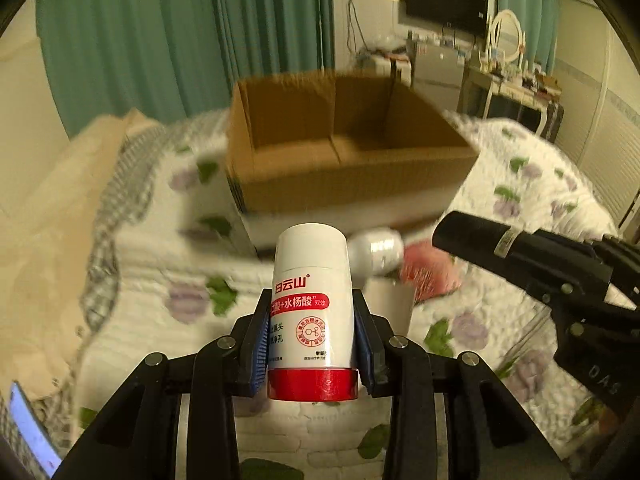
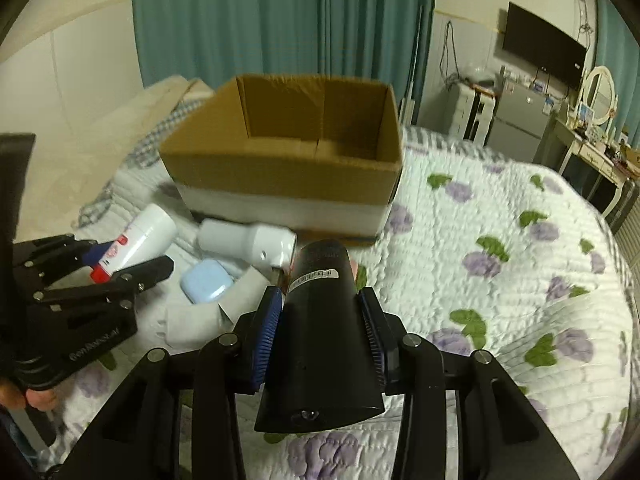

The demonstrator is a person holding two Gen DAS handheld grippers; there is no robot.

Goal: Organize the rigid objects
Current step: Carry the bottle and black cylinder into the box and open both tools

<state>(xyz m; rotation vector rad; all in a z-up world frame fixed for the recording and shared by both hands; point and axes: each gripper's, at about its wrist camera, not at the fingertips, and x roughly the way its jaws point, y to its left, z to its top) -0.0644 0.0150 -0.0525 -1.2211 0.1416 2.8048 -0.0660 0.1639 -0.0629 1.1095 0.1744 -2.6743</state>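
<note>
My left gripper [image 1: 312,344] is shut on a white bottle with a red cap [image 1: 312,300], held above the quilt in front of the open cardboard box [image 1: 344,152]. My right gripper [image 2: 320,336] is shut on a black tube [image 2: 320,320], also in front of the box [image 2: 288,160]. The black tube shows in the left wrist view [image 1: 500,244] at right, and the left gripper with its bottle [image 2: 136,240] shows in the right wrist view at left. On the quilt by the box lie a white bottle [image 2: 248,240], a light blue case [image 2: 206,282] and a white carton [image 2: 240,296].
The bed is covered by a white floral quilt [image 2: 500,260] with a beige pillow [image 1: 52,208] at left. A pink object [image 1: 430,268] lies by the box. Green curtains [image 2: 280,16], a wall TV [image 2: 544,46] and a dresser [image 2: 596,148] stand behind.
</note>
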